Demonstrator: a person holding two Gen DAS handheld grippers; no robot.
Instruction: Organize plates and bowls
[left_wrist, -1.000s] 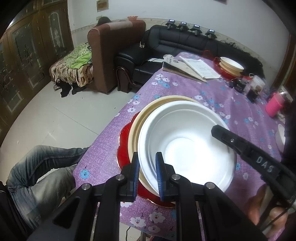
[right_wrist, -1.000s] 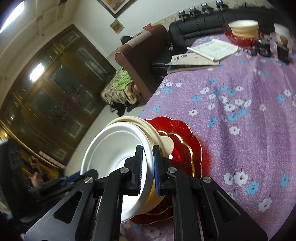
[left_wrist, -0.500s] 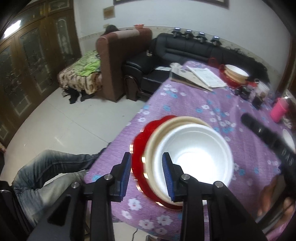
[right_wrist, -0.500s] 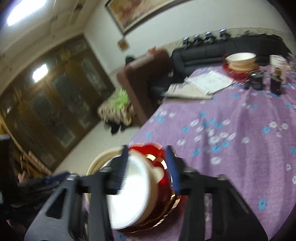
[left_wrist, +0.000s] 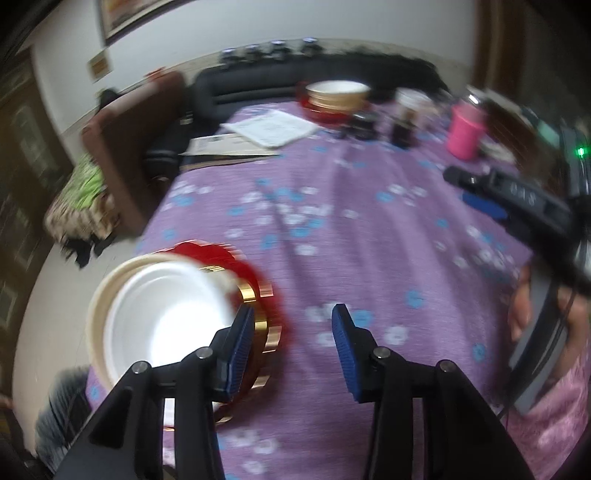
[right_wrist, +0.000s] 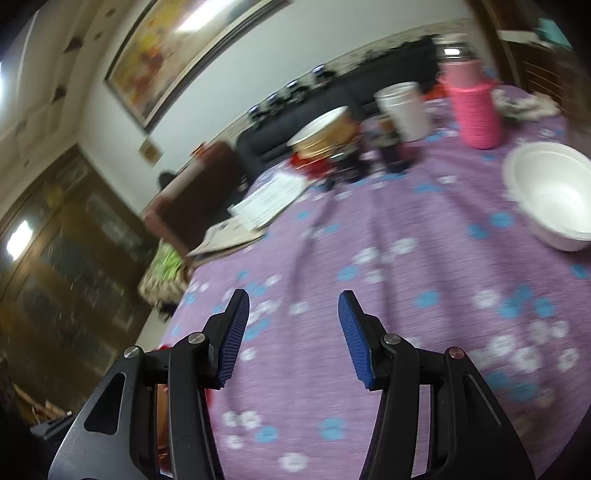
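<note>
Bowls (left_wrist: 162, 317) sit stacked mouth-up on a red plate (left_wrist: 258, 273), left of my left gripper (left_wrist: 291, 347), whose empty jaws are opening; right gripper (right_wrist: 293, 332) spread.

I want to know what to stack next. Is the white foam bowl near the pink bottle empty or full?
Empty. The white foam bowl stands upright on the purple flowered tablecloth, and its bare white inside shows.

both fisheye views: strong motion blur, edges bowed, corners vignetted black. left wrist: round white foam bowl (left_wrist: 166, 317) overexposed, its rim smeared. right wrist: gold-framed wall painting (right_wrist: 173, 48) carries window glare; dark wooden glass-door cabinet (right_wrist: 66, 266) dim, 1 bright reflection. black gripper arms sharp.
</note>
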